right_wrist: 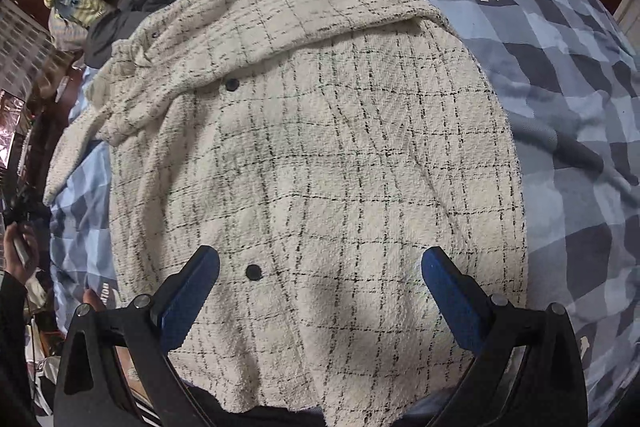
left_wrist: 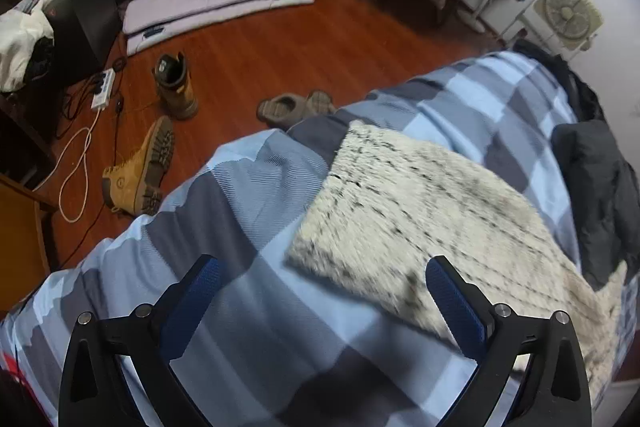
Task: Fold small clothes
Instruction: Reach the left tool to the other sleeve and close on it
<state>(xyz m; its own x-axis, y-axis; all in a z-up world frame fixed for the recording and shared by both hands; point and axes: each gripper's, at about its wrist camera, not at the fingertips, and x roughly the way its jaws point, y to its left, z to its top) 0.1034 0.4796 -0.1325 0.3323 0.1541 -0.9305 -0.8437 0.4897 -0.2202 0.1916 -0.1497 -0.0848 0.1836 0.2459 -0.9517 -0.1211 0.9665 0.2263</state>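
The cream plaid button-up jacket [right_wrist: 320,147] lies front-up on the blue checked duvet [right_wrist: 560,67], one sleeve [right_wrist: 280,15] already laid across its chest; by my reading the other sleeve and the body folds remain. Over the jacket's lower front, the right gripper [right_wrist: 320,271] hovers spread wide, grasping nothing, a black button [right_wrist: 253,271] just inside its left finger. At the jacket's edge, the left gripper [left_wrist: 320,277] is likewise spread and empty.
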